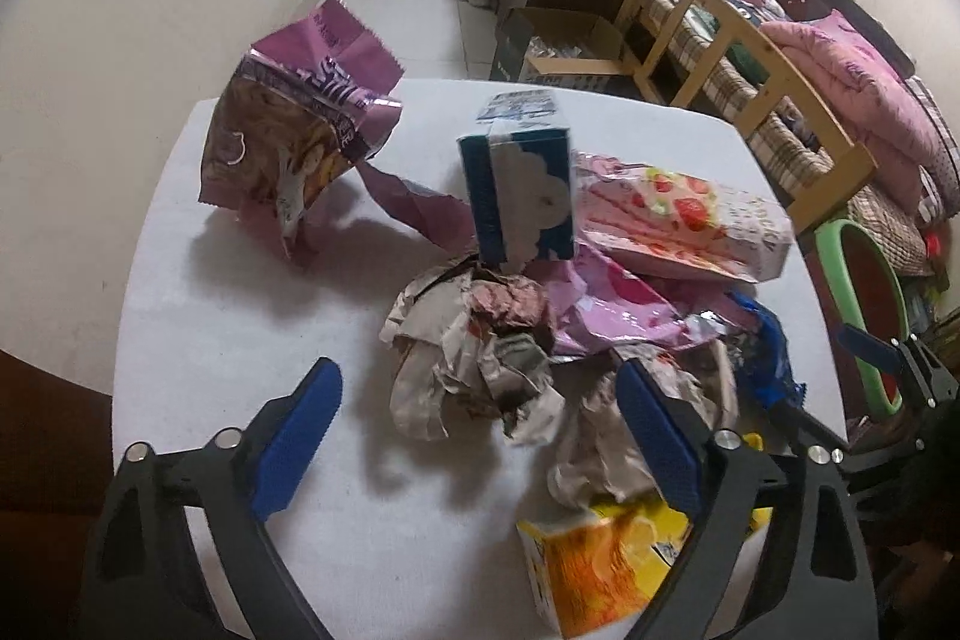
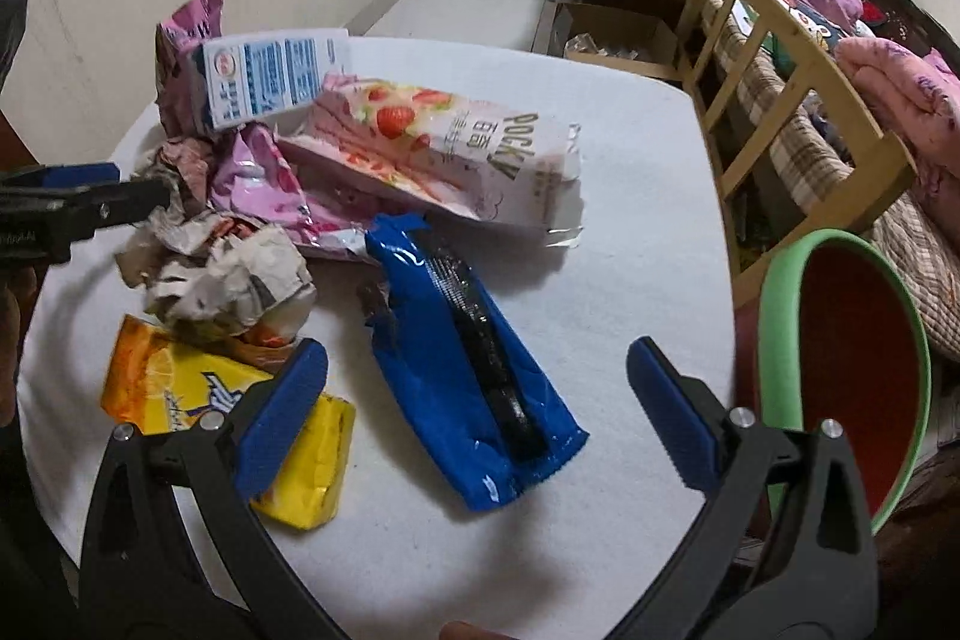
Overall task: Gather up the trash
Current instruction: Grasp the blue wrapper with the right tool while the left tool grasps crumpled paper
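Observation:
A pile of trash lies on the white table (image 1: 252, 340). In the left wrist view my left gripper (image 1: 474, 388) is open, its jaws either side of crumpled paper (image 1: 474, 370). Beyond it stand a blue carton (image 1: 519, 196), a pink Pocky box (image 1: 678, 226) and a purple snack bag (image 1: 288, 136). A yellow-orange box (image 1: 606, 562) lies near. In the right wrist view my right gripper (image 2: 477, 370) is open above a blue wrapper (image 2: 468, 370). The Pocky box (image 2: 456, 160), the crumpled paper (image 2: 228, 280), the yellow box (image 2: 240, 412) and the carton (image 2: 264, 79) show there too.
A green-rimmed red bin (image 2: 840, 370) stands just right of the table (image 2: 630, 220). A wooden bed frame (image 2: 780, 100) with pink bedding lies beyond it. An open cardboard box (image 1: 564, 46) sits on the floor behind the table. The left gripper's arm (image 2: 72, 208) shows at the left.

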{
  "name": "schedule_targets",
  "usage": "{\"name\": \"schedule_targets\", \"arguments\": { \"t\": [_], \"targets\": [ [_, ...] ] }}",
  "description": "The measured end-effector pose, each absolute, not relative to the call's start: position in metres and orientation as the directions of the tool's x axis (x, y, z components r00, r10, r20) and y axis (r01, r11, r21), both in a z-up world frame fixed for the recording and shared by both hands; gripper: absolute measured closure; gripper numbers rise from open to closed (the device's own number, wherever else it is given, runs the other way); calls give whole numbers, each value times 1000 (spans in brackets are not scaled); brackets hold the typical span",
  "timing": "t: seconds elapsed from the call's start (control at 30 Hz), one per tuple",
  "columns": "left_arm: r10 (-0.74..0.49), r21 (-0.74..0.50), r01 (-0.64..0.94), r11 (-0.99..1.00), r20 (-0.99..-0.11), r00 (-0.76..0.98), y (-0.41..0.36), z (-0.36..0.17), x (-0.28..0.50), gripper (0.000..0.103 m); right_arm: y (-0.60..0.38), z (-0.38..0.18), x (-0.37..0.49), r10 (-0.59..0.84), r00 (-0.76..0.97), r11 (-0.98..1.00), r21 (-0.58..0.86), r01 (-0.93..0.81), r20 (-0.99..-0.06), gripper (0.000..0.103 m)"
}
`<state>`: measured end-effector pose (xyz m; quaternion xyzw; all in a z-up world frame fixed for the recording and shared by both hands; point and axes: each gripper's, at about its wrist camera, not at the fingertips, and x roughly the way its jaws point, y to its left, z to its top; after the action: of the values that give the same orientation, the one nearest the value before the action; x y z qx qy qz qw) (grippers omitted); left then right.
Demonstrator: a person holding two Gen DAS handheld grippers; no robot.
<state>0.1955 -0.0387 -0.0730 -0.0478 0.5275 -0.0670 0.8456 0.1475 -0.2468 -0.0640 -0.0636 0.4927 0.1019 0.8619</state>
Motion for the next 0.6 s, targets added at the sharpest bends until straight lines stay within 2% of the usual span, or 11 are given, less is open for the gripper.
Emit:
{"name": "schedule_targets", "arguments": {
  "t": [0.1,0.2,0.27,0.33,0.4,0.5,0.53,0.6],
  "targets": [
    [-159,-152,50,987,-896,416,-38,-82,201,24,-250,-74,152,122,470,974,14,-228,-874,5],
    [-163,-159,45,986,-898,408,-37,-88,206,27,-252,-81,155,131,456,974,28,-225,-881,11],
    [-164,-163,36,986,-899,406,-37,-91,209,31,-253,-84,158,135,446,974,37,-223,-885,22],
    [-162,-163,34,986,-901,402,-37,-94,211,33,-253,-88,161,140,429,973,44,-225,-892,28],
    [-161,-161,35,986,-904,397,-38,-97,213,37,-253,-92,163,140,419,973,45,-227,-897,31],
    [-162,-158,44,986,-905,392,-41,-99,212,48,-253,-92,163,145,416,972,50,-230,-898,34],
    [-160,-154,47,987,-906,392,-41,-99,212,54,-253,-92,163,148,414,972,56,-227,-898,37],
    [-157,-149,51,988,-905,395,-40,-98,210,59,-253,-90,161,148,413,973,57,-224,-898,51]
  ]
}}
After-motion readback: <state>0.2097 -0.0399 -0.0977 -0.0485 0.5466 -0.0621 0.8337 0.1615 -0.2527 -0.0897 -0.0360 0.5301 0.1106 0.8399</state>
